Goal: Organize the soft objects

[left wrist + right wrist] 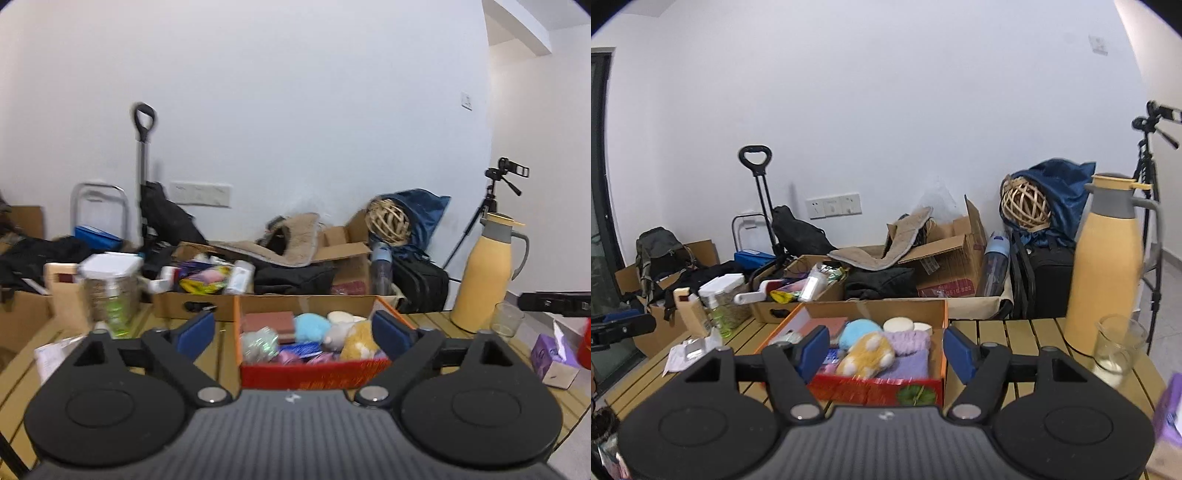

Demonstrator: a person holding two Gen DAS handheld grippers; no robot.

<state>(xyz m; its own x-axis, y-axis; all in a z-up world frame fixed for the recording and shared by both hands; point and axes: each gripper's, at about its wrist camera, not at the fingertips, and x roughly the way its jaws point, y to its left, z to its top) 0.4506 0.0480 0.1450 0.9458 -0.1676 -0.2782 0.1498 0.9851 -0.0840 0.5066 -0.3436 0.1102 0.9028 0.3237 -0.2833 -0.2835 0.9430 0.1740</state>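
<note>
A red cardboard box [314, 373] [879, 389] stands on the slatted wooden table [221, 354] [1015, 332], filled with soft things: a light blue plush [312, 326] [858, 330], a yellow plush [360, 341] [866, 354], a lilac towel [910, 356] and round white pads [897, 325]. My left gripper [293, 330] is open, held back from the box with nothing between its blue pads [194, 330]. In the right wrist view my right gripper [884, 349] is also open and empty in front of the box.
A yellow thermos jug [484, 273] [1108, 258] and a glass cup [508, 319] [1119, 347] stand on the table's right side, with a purple tissue box [554, 356]. Jars and bottles [109, 291] [718, 306] stand at the left. Cardboard boxes, bags and a tripod [491, 199] crowd the floor behind.
</note>
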